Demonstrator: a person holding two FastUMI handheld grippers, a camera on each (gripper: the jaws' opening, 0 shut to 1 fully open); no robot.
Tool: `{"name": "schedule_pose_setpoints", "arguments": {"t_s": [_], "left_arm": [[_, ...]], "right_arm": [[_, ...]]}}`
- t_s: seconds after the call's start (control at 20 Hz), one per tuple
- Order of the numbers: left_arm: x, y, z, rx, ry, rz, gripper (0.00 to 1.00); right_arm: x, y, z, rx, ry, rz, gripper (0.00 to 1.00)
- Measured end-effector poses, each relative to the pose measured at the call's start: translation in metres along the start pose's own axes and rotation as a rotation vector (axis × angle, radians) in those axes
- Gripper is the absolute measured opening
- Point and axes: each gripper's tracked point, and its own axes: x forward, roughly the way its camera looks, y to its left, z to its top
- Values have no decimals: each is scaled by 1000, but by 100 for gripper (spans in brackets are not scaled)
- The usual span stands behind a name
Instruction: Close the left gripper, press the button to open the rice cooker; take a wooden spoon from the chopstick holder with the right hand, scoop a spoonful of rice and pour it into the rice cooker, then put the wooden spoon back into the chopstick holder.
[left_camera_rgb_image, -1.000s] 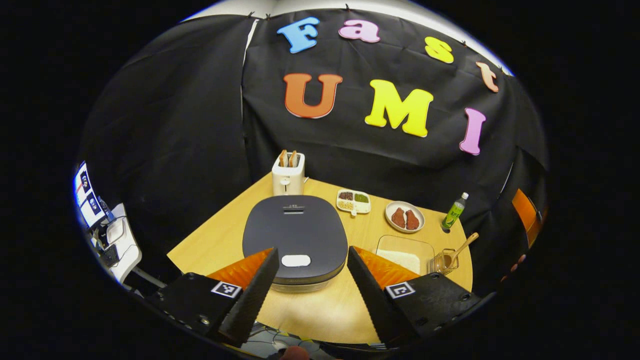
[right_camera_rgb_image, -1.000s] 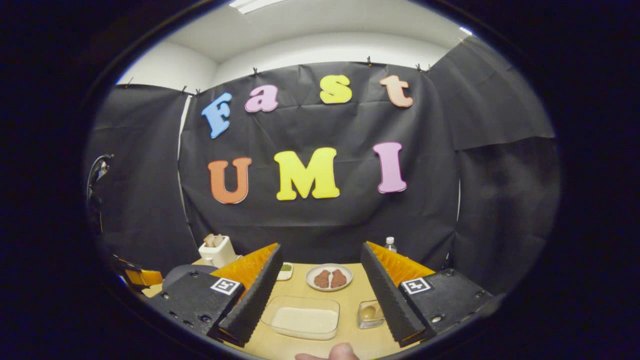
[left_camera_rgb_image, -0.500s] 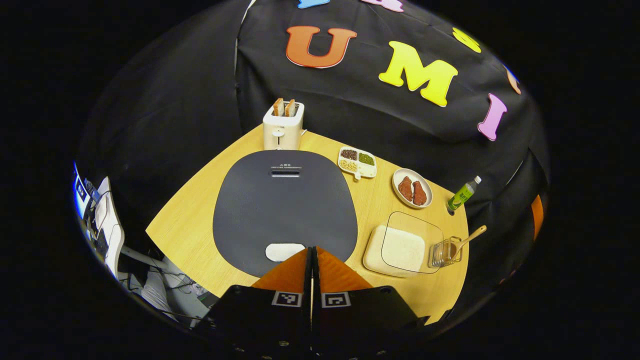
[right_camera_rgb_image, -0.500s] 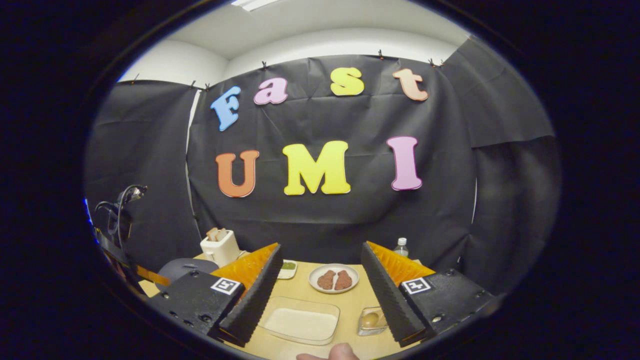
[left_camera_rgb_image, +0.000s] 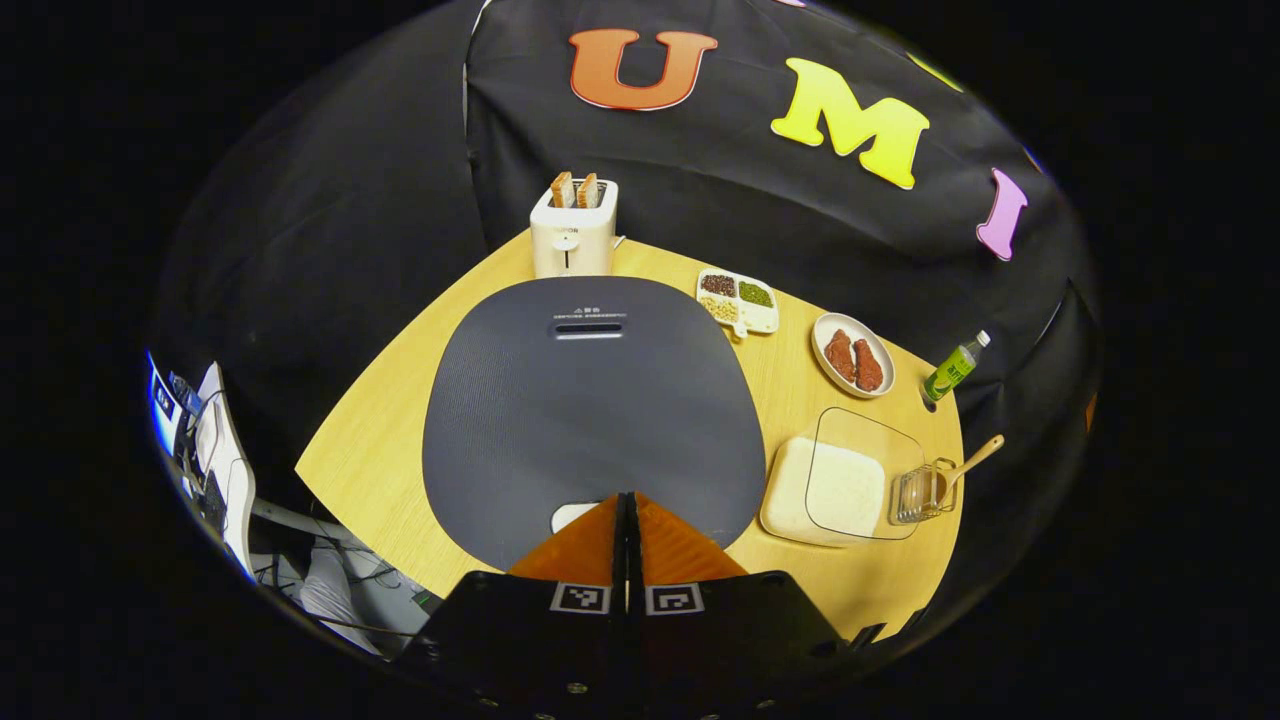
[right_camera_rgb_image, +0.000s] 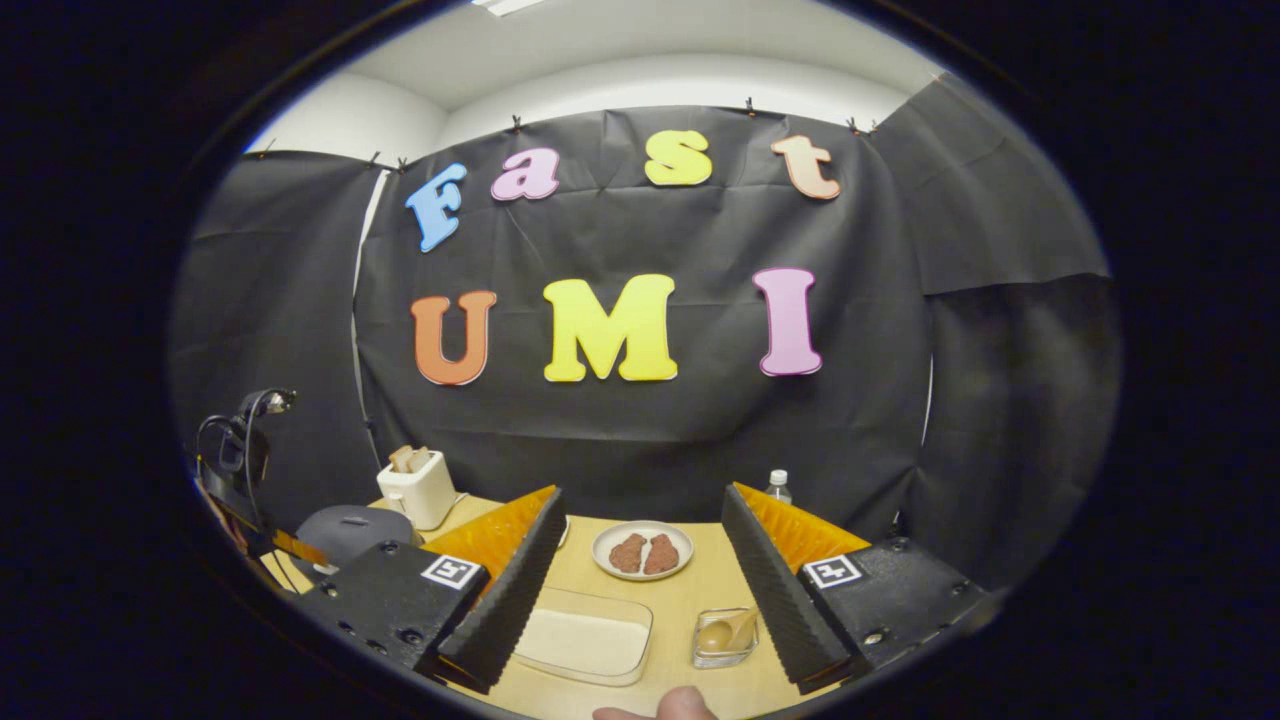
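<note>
My left gripper (left_camera_rgb_image: 624, 500), pressed together, has dropped onto the white oval button (left_camera_rgb_image: 570, 515) at bottom middle; the stiff dark grey rice cooker (left_camera_rgb_image: 590, 400) needs a firm push there.

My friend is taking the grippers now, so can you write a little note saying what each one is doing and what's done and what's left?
Left gripper: shut, tips right over the pale button at the near edge of the rice cooker; whether it is touching, I can't tell.
Right gripper: open, empty, hanging above the table.
Things: cooker lid is down. The wooden spoon sits in the chopstick holder, beside the clear rice container.
Done: left gripper closed.
Left: press the button so the lid opens, take the spoon, scoop rice, pour it in the cooker, put the spoon back.
</note>
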Motion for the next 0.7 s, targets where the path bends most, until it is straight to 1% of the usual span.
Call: {"name": "schedule_pose_setpoints", "arguments": {"t_s": [0.15, 0.25, 0.3, 0.35, 0.45, 0.6, 0.7], "left_arm": [[2, 1, -5, -16, 8, -22, 0], [3, 2, -11, -44, 10, -33, 0], [5, 3, -15, -46, 35, -36, 0], [7, 4, -13, -51, -3, -43, 0], [7, 3, -15, -52, 20, -47, 0], [0, 1, -5, -71, -30, -59, 0], [-19, -1, 10, -92, -94, -76, 0]], "right_arm": [[-1, -4, -4, 11, 7, -16, 100], [-2, -6, -11, 14, 27, -25, 100], [-4, -6, -14, 19, 34, -30, 100], [-5, -6, -16, 23, 43, -31, 100], [-8, -3, -16, 31, 50, -30, 100], [-14, -3, -8, 13, 31, -37, 100], [-19, -7, 1, 0, 10, -52, 100]]}}
